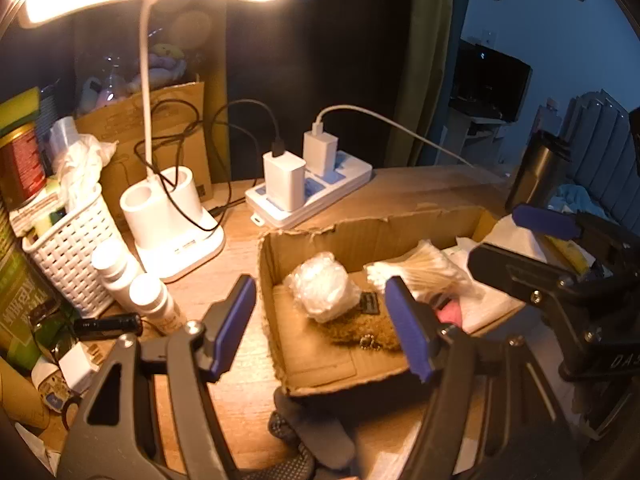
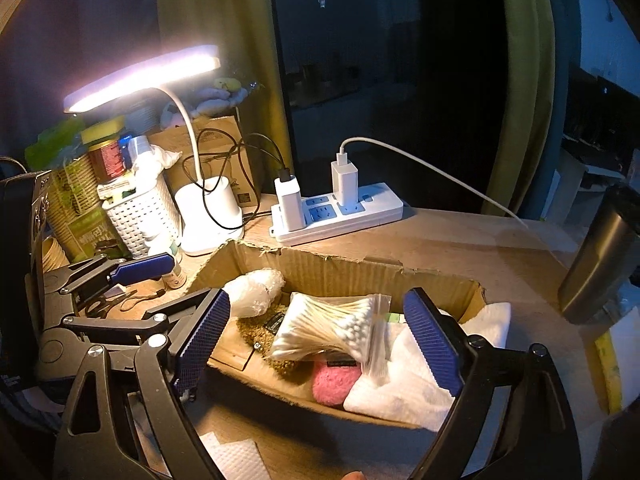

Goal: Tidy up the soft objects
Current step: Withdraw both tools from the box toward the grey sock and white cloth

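Both tools, left tool (image 1: 324, 328) and right tool (image 2: 324, 344), gape empty, angled downward.

Right tongs (image 2: 320, 330) agape over cotton swab bag (image 2: 328, 330), cardboard box (image 2: 344, 270)

Left claw (image 1: 326, 328) and right claw (image 2: 320, 340), black angular frames, blue textured pads, silver screws

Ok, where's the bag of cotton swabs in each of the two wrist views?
Left wrist view: the bag of cotton swabs sits right of centre, inside the cardboard box, partly behind the gripper's right blue finger.
Right wrist view: it lies at lower centre, between the two blue fingers, over the pink pad.
Shared landmark: the white power strip behind the box.
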